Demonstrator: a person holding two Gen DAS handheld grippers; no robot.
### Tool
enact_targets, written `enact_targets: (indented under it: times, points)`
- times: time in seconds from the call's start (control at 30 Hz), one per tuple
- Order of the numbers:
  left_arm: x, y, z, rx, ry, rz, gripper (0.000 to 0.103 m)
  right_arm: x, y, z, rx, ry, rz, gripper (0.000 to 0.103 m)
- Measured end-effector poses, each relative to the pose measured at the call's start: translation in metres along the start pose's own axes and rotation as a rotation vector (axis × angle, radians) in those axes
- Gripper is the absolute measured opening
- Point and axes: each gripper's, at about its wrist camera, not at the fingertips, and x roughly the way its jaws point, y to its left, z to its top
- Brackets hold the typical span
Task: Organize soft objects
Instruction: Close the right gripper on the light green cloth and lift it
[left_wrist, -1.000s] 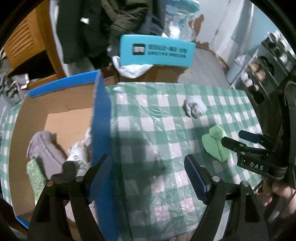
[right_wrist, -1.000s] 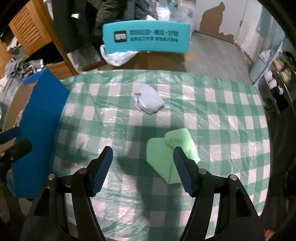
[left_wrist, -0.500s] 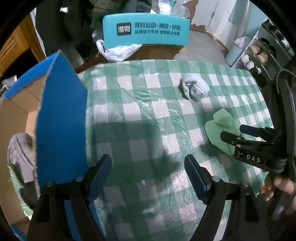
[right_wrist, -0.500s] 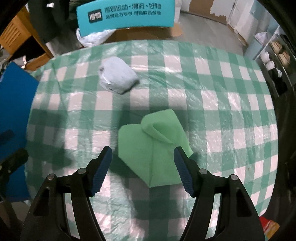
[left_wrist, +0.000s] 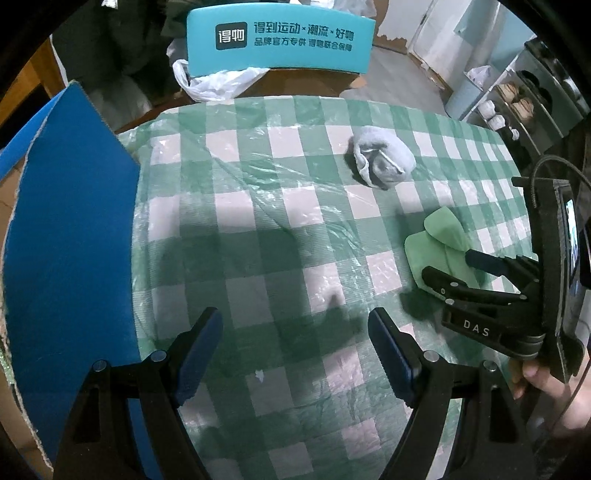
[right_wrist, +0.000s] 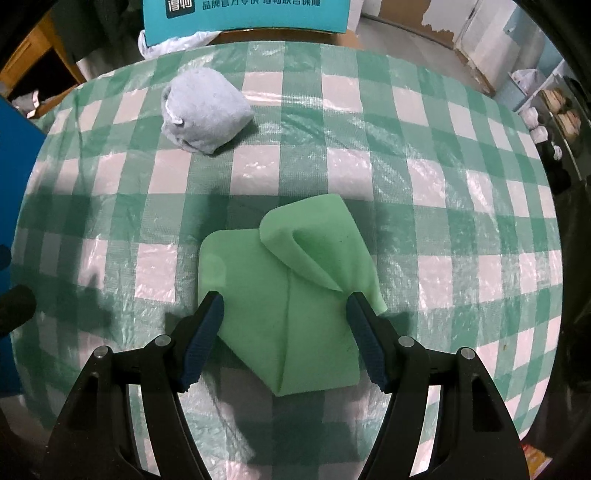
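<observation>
A folded green cloth (right_wrist: 291, 295) lies on the green-and-white checked tablecloth (right_wrist: 424, 177). My right gripper (right_wrist: 285, 308) hangs over it, open, one finger on each side of the cloth; contact with the pads is not evident. A rolled pale blue-grey cloth (right_wrist: 205, 110) sits farther back on the left. In the left wrist view my left gripper (left_wrist: 295, 325) is open over bare tablecloth, with nothing between its fingers. The same green cloth (left_wrist: 439, 247) and the right gripper (left_wrist: 443, 266) appear at its right, and the blue-grey roll (left_wrist: 382, 157) lies beyond.
A blue cardboard box wall (left_wrist: 70, 236) stands along the table's left side. Behind the table a teal chair back (left_wrist: 280, 40) with printed characters, a white plastic bag (left_wrist: 214, 83) and dark clothes. Shelves with small items (left_wrist: 517, 107) stand at the right. A hand (left_wrist: 543, 384) holds the right gripper.
Both grippers have come down toward the table. The left one swung from above the box to the tablecloth. The green cloth now sits between the right gripper's fingers.
</observation>
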Motion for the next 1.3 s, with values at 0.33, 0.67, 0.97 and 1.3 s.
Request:
enact_targets:
  times: [0.33, 0.67, 0.97, 1.3]
  points:
    - [0.006, -0.004, 0.001, -0.005, 0.019, -0.011, 0.082, 0.0, -0.009, -0.001, -0.004, -0.063, 0.0, 0.069]
    - [0.003, -0.009, 0.002, 0.005, 0.012, -0.016, 0.082, -0.007, -0.013, -0.001, 0.054, -0.078, 0.06, 0.01]
    - [0.002, -0.012, 0.01, -0.007, 0.009, -0.038, 0.082, -0.024, -0.02, 0.002, 0.077, -0.11, 0.096, 0.01]
    - [0.002, -0.019, 0.039, -0.036, -0.022, -0.084, 0.082, -0.048, -0.032, 0.017, 0.101, -0.163, 0.095, 0.01]
